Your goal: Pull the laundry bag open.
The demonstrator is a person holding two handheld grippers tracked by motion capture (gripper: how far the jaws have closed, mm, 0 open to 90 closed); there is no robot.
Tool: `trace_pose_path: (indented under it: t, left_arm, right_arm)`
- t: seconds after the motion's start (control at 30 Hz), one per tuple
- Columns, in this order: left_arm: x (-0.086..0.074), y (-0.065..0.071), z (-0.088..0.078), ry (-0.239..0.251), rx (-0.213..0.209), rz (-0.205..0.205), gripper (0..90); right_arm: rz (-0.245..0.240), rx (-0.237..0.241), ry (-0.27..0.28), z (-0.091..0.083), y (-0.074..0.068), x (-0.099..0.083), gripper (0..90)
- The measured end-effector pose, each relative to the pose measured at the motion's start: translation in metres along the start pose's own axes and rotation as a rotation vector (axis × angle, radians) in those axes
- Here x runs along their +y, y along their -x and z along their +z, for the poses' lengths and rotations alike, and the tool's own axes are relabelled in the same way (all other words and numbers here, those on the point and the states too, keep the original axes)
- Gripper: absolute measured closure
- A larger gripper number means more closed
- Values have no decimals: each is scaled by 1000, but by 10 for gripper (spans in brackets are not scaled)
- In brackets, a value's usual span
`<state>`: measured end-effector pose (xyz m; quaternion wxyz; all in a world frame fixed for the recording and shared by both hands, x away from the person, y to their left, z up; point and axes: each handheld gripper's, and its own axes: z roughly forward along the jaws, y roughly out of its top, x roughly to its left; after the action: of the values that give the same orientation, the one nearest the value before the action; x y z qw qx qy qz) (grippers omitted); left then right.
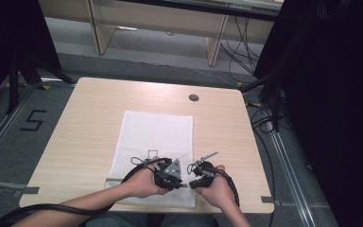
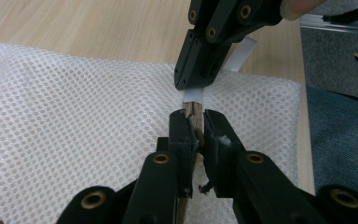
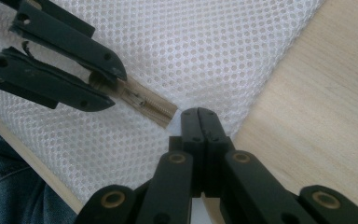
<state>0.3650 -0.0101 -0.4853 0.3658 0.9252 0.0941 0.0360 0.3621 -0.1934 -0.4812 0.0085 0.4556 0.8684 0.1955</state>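
White mesh bag (image 1: 153, 142) lies flat on a pale wooden table (image 1: 85, 118), its near edge under both handheld grippers. At that edge the left gripper (image 2: 195, 122) pinches the tan zipper strip (image 3: 151, 105) of the bag, the strip running up between its two black jaws; the pull tab itself appears to sit inside the pinch, though the jaws hide most of it. Facing it, tip to tip and just beyond the zipper's end, the right gripper (image 3: 199, 113) has its jaws pressed fully together on the bag's corner, where a white tape tab (image 2: 193, 94) pokes out beneath them. From the high view, the left gripper (image 1: 170, 174) and right gripper (image 1: 199, 174) sit side by side, nearly touching, a hand (image 1: 142, 182) wrapped around each.
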Motion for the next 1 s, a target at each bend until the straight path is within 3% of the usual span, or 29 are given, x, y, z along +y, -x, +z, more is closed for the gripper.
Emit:
trace_pose_path:
  t: [0.13, 0.27, 0.33, 0.37, 0.53, 0.67, 0.7, 1.0]
  left_arm:
    - [0, 0, -1, 1, 4, 13, 817]
    - [-1, 1, -3, 4, 3, 0, 817]
    - [-1, 0, -4, -1, 9, 16, 817]
    - [-2, 1, -4, 7, 4, -1, 817]
    - [-2, 1, -4, 13, 6, -4, 817]
    - [-2, 1, -5, 10, 6, -2, 817]
    - [-2, 1, -6, 6, 8, 6, 817]
    - [-4, 1, -8, 18, 5, -9, 817]
  right_arm:
    - [-2, 0, 0, 0, 0, 0, 900]
    - [-6, -2, 0, 0, 0, 0, 900]
    - [-27, 6, 14, 1, 1, 0, 900]
    - [-28, 8, 12, 1, 1, 0, 900]
    - [0, 2, 1, 0, 0, 0, 900]
    - [-23, 6, 12, 1, 2, 0, 900]
    - [-4, 4, 3, 0, 0, 0, 900]
    - [1, -1, 1, 0, 0, 0, 900]
